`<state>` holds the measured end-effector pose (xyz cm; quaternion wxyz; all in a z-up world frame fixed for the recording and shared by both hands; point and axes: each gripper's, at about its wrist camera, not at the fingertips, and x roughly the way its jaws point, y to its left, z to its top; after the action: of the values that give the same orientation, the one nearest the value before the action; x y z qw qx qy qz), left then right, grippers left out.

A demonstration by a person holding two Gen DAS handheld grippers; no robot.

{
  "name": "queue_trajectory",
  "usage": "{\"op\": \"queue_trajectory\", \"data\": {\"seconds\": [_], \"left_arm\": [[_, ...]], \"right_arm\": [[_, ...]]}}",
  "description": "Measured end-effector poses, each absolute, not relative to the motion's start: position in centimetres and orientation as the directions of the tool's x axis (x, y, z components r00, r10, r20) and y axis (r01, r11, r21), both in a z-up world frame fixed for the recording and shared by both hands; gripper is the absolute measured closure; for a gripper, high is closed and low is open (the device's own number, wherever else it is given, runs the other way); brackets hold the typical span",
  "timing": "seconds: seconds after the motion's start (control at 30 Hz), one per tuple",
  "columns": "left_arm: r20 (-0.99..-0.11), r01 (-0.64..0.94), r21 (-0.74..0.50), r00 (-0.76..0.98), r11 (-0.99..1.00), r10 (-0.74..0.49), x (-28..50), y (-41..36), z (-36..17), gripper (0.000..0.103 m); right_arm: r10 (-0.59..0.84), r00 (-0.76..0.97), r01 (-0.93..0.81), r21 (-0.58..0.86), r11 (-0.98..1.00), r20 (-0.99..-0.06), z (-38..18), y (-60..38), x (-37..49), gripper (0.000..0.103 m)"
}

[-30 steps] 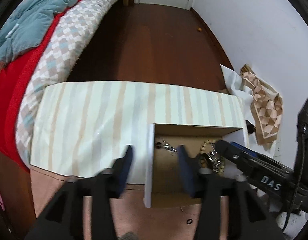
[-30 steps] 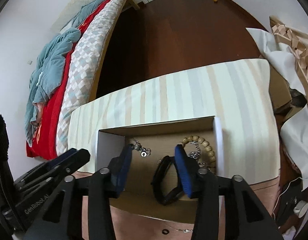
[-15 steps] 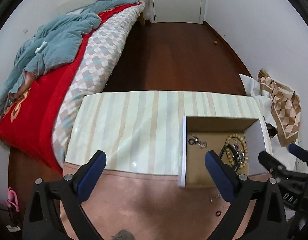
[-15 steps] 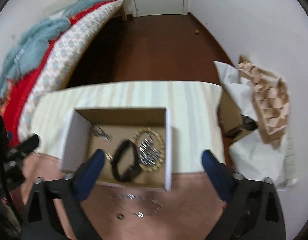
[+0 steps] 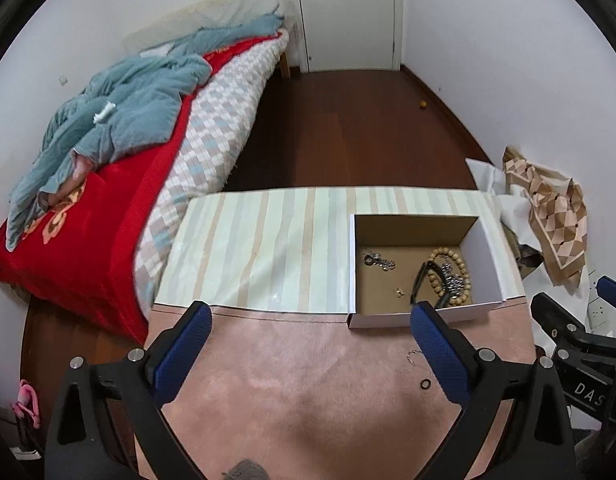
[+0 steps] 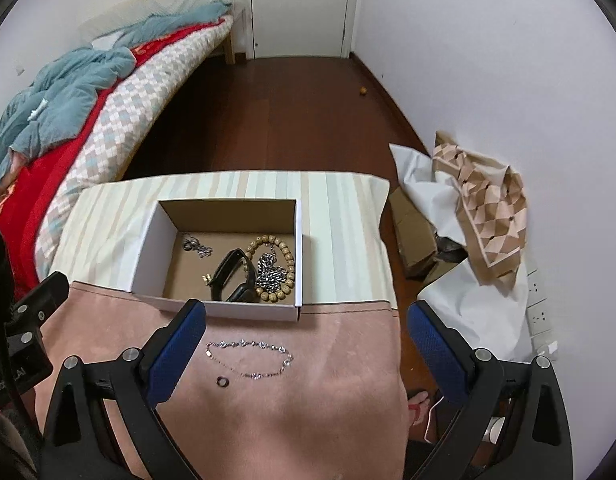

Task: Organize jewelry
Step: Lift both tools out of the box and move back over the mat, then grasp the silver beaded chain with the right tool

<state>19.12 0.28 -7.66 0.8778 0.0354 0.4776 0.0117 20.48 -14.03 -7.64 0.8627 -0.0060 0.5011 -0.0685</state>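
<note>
Bed [image 5: 212, 128]: left of floor, red cover, checked quilt edge, blue-grey blanket [image 5: 120, 104] bunched on top.
Door [image 6: 302, 8]: white, closed, far wall.
Floor [image 6: 276, 120]: dark wood; small orange ball [image 6: 363, 91] near right wall.
Patterned cloth [image 6: 483, 216]: crumpled over white paper [image 6: 475, 304], right of counter.
Sockets [image 6: 541, 312]: on right wall, low.

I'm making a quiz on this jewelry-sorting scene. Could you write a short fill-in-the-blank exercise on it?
1. The black wristband lies inside the ____.
2. The silver chain lies on the ____ cloth, outside the box.
3. Both grippers, left and right, are ____.
4. The small ring is ____ in color.

Missing words: box; pink; open; black
</note>
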Motion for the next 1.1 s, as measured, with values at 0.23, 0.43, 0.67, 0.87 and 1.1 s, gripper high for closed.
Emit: {"op": "queue_trajectory", "data": {"seconds": [0.23,0.43,0.67,0.87,1.1], "left_arm": [[-0.796,0.010,0.058,0.604,0.998,0.040,15.5,0.7,-4.3,0.002],[-0.770,0.006,0.051,0.638,0.999,0.035,14.0,0.9,-2.8,0.002],[-0.770,-0.064,0.082,0.629,0.995,0.104,13.6,1.0,-4.7,0.002],[-0.785,-0.165,0.209,0.560,0.964,0.266,14.4,1.3,-12.0,0.001],[-0.852,-0.154,0.276,0.418,0.949,0.316,15.7,1.1,-19.7,0.001]], "right_arm": [[-0.111,0.555,0.114,-0.057,0.992,-0.824,-3.9,-13.4,16.9,0.001],[-0.083,0.586,0.105,-0.026,0.994,-0.806,-1.9,-13.0,14.9,0.001],[-0.002,0.570,0.090,0.061,0.994,-0.821,-3.9,-13.9,14.5,0.001],[0.023,0.451,0.162,0.107,0.981,-0.892,-12.3,-16.6,15.6,0.019],[0.030,0.380,0.115,0.079,0.990,-0.924,-21.1,-16.4,18.8,0.025]]}}
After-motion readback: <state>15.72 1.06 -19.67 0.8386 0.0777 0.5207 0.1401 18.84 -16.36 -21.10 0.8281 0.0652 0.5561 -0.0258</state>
